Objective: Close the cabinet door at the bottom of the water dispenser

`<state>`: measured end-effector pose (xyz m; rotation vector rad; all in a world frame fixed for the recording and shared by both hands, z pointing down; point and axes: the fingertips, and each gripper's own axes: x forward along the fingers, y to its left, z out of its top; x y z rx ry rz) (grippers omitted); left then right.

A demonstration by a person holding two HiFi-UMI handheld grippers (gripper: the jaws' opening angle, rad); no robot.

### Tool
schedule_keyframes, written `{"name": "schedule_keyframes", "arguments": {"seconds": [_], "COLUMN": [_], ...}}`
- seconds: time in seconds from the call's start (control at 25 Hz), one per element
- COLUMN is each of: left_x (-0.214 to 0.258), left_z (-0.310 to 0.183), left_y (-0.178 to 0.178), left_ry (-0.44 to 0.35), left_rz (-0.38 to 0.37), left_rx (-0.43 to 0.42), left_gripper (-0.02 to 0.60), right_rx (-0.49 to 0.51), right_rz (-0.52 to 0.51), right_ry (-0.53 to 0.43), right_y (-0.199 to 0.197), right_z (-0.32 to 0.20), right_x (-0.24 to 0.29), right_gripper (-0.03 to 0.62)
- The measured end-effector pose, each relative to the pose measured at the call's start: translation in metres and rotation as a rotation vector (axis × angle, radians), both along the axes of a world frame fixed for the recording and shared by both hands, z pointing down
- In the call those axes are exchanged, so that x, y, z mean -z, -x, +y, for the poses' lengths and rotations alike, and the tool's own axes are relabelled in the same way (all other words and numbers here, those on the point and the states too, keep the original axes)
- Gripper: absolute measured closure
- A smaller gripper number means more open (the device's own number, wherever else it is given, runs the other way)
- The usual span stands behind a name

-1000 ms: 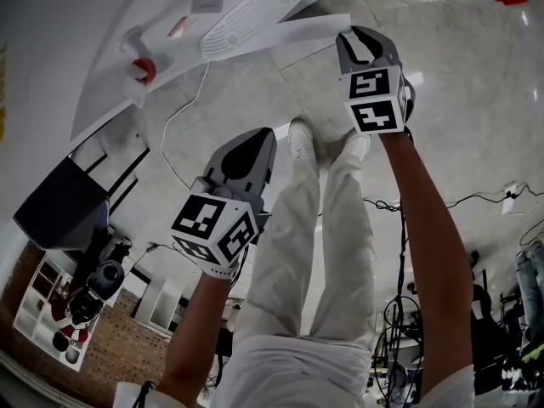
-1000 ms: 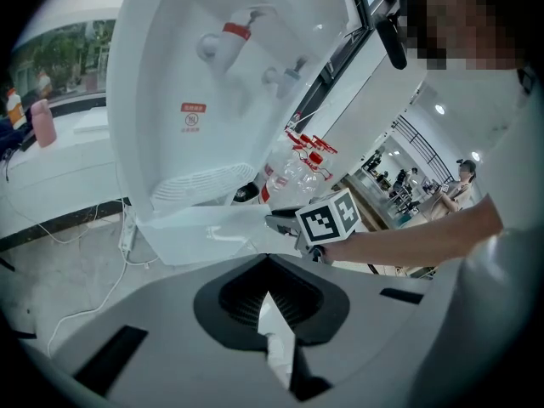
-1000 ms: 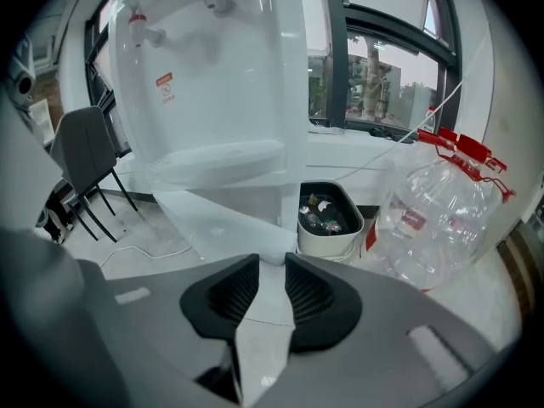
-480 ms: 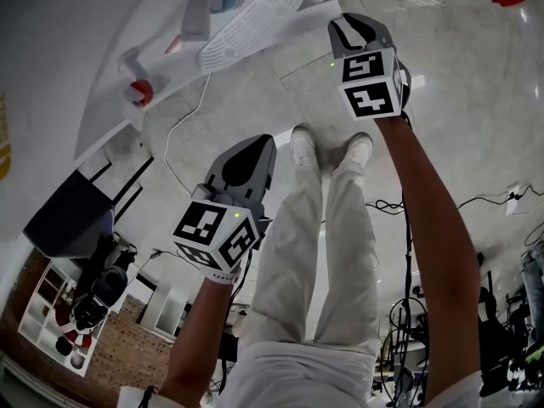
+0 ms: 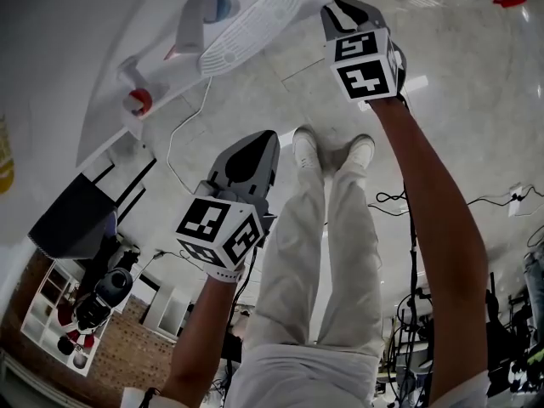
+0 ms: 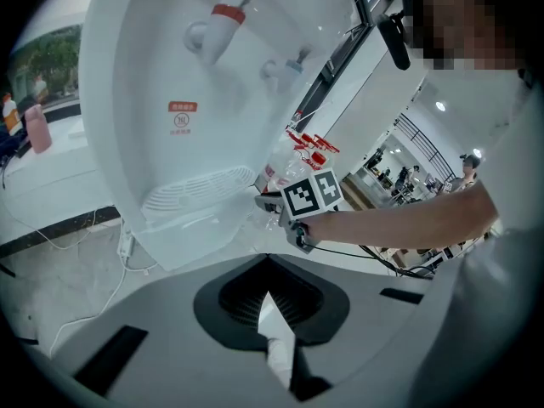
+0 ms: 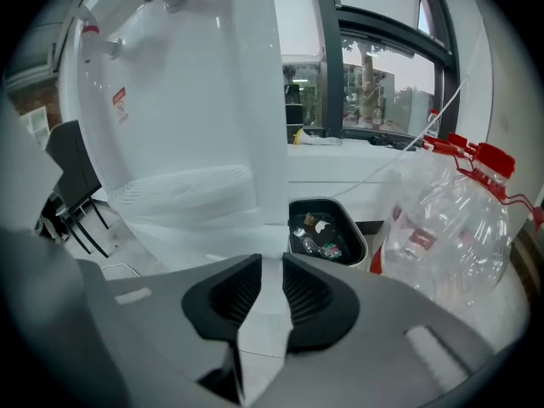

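Water dispenser [image 6: 161, 75]: white, red and blue taps, grilled drip tray.
Cabinet door [image 7: 187, 232]: white panel under the tray, at the dispenser's foot; you likely cannot judge from here whether it sits flush.
Empty bottle [image 7: 450, 228]: clear, red cap, right of the dispenser.
Bin [image 7: 297, 215]: black, littered, between dispenser and bottle.
Your right hand-held gripper [image 7: 272, 257]: close before the door, jaws narrowly apart and just been closing, nothing between them.
Your left hand-held gripper [image 6: 269, 266]: held back, jaw tips together, empty.
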<state>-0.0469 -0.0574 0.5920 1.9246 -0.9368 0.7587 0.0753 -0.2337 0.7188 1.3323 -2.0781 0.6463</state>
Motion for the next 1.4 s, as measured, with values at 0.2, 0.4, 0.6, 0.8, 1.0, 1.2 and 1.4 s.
{"name": "schedule_keyframes", "arguments": {"seconds": [0.2,0.4,0.6,0.8,1.0,1.2,1.4], "left_x": [0.0,0.003,0.004,0.004,0.009,0.025,0.041], "left_z": [-0.003,-0.002,0.001,0.005,0.008,0.011,0.015], "left_y": [-0.004,-0.002,0.003,0.007,0.005,-0.001,-0.017], "left_ry": [-0.009,-0.011,-0.011,-0.009,-0.017,-0.036,-0.052], "left_rz": [0.006,0.003,-0.001,-0.006,-0.001,0.013,0.035], "left_rx": [-0.003,-0.002,0.006,0.017,0.016,0.007,-0.005], "left_gripper": [0.576,0.576,0.577,0.577,0.577,0.577,0.577], "right_rx": [0.008,0.049,0.048,0.059,0.048,0.07,0.076], "right_rz": [-0.005,0.005,0.01,0.012,0.017,0.016,-0.003], "right_ry": [-0.022,-0.036,-0.04,-0.032,-0.013,-0.025,-0.028], "right_y": [0.002,0.024,0.031,0.034,0.024,0.02,0.008], "right_z": [-0.013,-0.011,-0.019,-0.023,-0.009,0.012,0.032], "right_x": [0.002,-0.001,-0.003,-0.005,-0.004,0.021,0.05], "right_gripper": [0.585,0.583,0.583,0.583,0.583,0.583,0.583]}}
